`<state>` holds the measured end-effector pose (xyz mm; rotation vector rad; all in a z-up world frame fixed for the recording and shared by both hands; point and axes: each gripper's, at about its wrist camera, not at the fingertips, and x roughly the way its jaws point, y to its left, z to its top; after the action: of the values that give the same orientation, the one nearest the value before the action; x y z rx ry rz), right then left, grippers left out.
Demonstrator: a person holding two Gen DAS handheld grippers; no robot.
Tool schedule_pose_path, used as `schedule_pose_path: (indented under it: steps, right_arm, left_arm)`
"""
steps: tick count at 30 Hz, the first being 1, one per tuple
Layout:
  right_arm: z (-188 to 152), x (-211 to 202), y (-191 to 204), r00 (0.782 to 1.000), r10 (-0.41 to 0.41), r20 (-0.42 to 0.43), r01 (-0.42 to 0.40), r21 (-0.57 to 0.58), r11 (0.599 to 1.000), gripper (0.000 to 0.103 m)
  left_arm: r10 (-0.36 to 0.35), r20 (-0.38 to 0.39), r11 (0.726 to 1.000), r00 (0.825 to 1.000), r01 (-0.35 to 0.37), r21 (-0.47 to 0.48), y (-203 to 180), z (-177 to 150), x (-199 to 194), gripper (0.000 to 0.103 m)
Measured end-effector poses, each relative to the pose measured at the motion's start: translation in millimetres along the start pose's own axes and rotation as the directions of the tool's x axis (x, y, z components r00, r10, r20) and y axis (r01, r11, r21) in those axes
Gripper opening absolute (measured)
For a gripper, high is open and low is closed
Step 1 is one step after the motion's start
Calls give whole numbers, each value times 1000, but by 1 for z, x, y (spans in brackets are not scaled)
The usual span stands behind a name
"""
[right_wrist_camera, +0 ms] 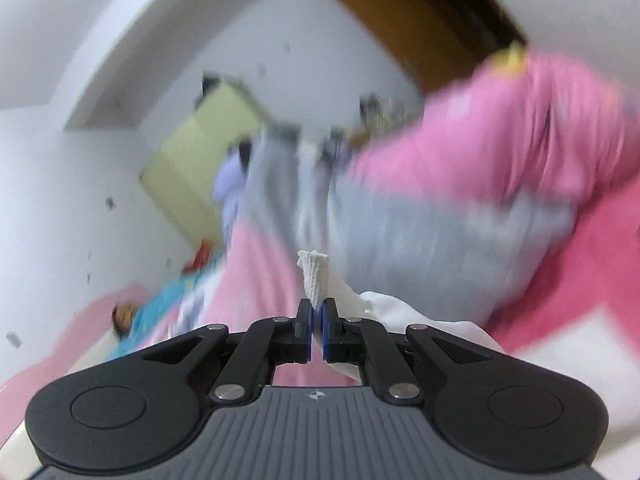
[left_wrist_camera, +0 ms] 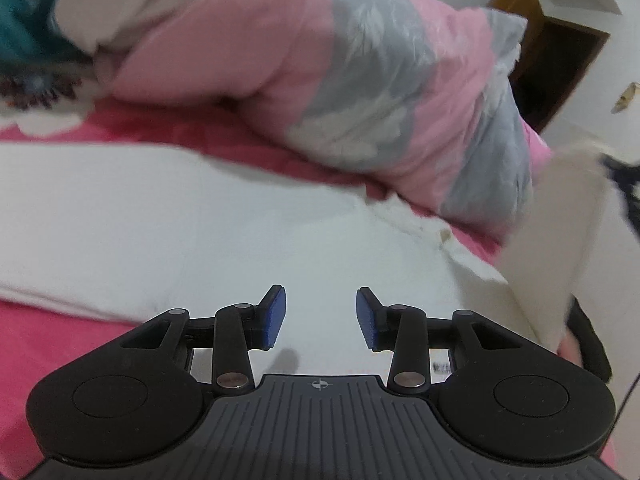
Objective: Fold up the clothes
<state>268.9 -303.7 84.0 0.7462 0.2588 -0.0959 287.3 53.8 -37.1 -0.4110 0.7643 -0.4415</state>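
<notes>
A white garment (left_wrist_camera: 200, 220) lies spread across the pink bed sheet (left_wrist_camera: 60, 352) in the left wrist view. My left gripper (left_wrist_camera: 321, 316) hovers over its near part, jaws apart, nothing between the blue pads. At the right of that view a fold of the white cloth (left_wrist_camera: 560, 240) is lifted up. In the right wrist view my right gripper (right_wrist_camera: 317, 324) is shut on a ribbed edge of the white garment (right_wrist_camera: 316, 276), which sticks up past the pads and trails off to the right (right_wrist_camera: 420, 320). That view is tilted and blurred.
A bulky pink and grey quilt (left_wrist_camera: 340, 92) is heaped on the bed behind the garment. A teal cloth (left_wrist_camera: 28, 12) sits at the far left. A dark brown doorway (left_wrist_camera: 560, 68) and white walls stand beyond the bed.
</notes>
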Motion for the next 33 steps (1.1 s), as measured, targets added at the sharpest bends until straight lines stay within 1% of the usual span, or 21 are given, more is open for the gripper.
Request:
schedule_pose_path:
  steps: [3, 5, 10, 12, 13, 14, 15, 16, 17, 18, 19, 20, 23, 25, 26, 28, 30, 33]
  right_arm:
    - [-49, 36, -4, 994, -13, -105, 16, 27, 1000, 4]
    - [-76, 51, -4, 988, -28, -152, 30, 15, 999, 4]
    - [-131, 64, 24, 972, -43, -231, 7, -155, 988, 4]
    - [-151, 73, 30, 955, -50, -294, -16, -220, 975, 7]
    - [-160, 76, 31, 941, -50, -335, -31, -232, 972, 9]
    - [-168, 80, 31, 925, -50, -377, -45, -239, 970, 15]
    - [-176, 84, 31, 907, -51, -419, -59, -245, 968, 19]
    - [-180, 84, 30, 891, -37, -453, -79, -234, 969, 21]
    - [-180, 81, 27, 881, -11, -473, -100, -208, 973, 25]
    - [-175, 74, 23, 879, 16, -477, -115, -179, 977, 28]
    - [-168, 67, 19, 879, 41, -475, -126, -149, 981, 36]
    - [-158, 56, 12, 887, 60, -458, -128, -119, 985, 43]
    - [-119, 18, -18, 923, 99, -373, -113, -17, 993, 45]
    - [-98, -9, -57, 949, 95, -301, -66, 104, 992, 45]
    - [-89, -22, -78, 960, 87, -266, -43, 168, 985, 45]
    - [-87, -42, -117, 972, 31, -232, 30, 252, 967, 46]
    - [-88, -62, -156, 977, -36, -210, 105, 327, 939, 46]
    - [-96, -82, -197, 979, -76, -187, 144, 381, 913, 45]
  left_arm:
    - [-28, -26, 999, 999, 29, 20, 6, -12, 15, 38]
    - [-44, -33, 999, 998, 45, 28, 10, -20, 20, 38]
    - [-98, -16, 995, 995, 98, 2, 22, -28, 24, 38]
    - [-125, -19, 992, 992, 125, -8, 24, -26, 24, 38]
    - [-136, -21, 991, 990, 136, -9, 24, -26, 24, 38]
    - [-146, -24, 989, 989, 146, -7, 24, -26, 24, 38]
    - [-154, -28, 988, 988, 154, -2, 24, -27, 25, 38]
    - [-160, -31, 987, 987, 160, 1, 22, -28, 25, 38]
    - [-165, -35, 986, 986, 166, 3, 21, -29, 26, 38]
    - [-171, -39, 985, 984, 172, 6, 20, -30, 26, 38]
    - [-177, -42, 984, 983, 178, 8, 18, -30, 27, 38]
    - [-182, -46, 983, 982, 183, 9, 17, -31, 27, 39]
    - [-179, -64, 984, 982, 179, -4, 13, -32, 29, 39]
    - [-173, -73, 985, 982, 171, -24, 10, -30, 31, 39]
    - [-166, -76, 986, 983, 164, -35, 9, -28, 33, 39]
    - [-129, -70, 990, 989, 125, -62, 5, -23, 40, 39]
    - [-84, -67, 994, 994, 79, -78, 0, -15, 49, 40]
    - [-18, -74, 998, 997, 13, -63, -9, -5, 65, 40]
